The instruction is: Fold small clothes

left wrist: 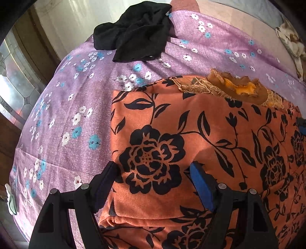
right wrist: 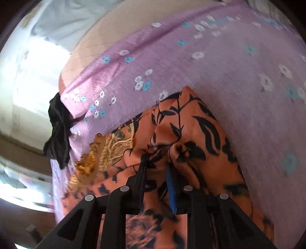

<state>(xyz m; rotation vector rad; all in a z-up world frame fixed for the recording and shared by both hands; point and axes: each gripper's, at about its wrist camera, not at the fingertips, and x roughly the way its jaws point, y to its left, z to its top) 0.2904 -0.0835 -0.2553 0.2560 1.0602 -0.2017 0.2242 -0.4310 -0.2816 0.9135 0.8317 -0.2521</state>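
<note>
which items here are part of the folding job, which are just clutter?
In the job:
- orange floral garment
- left gripper, open over it
- right gripper, fabric between its jaws
- black garment, possibly next

Lying about:
- purple flowered bedsheet
- patterned cloth at the far edge

bedsheet: lilac sheet [left wrist: 91,107] printed with small white and blue flowers, spread over the bed, lightly creased; it shows again in the right wrist view [right wrist: 220,92]
bare mattress: plain pinkish strip [left wrist: 239,24] beyond the sheet's far edge
patterned cushion or cloth: cream and brown bundle [left wrist: 290,42] at the far right edge, too small to tell which
wall: pale, sunlit surface [left wrist: 76,17] behind the bed
window: glass pane with leaded lines [left wrist: 13,82] at the left, set in a brown frame
pale blue cloth: blurred sheet [right wrist: 63,21] at the upper left of the right wrist view
</note>
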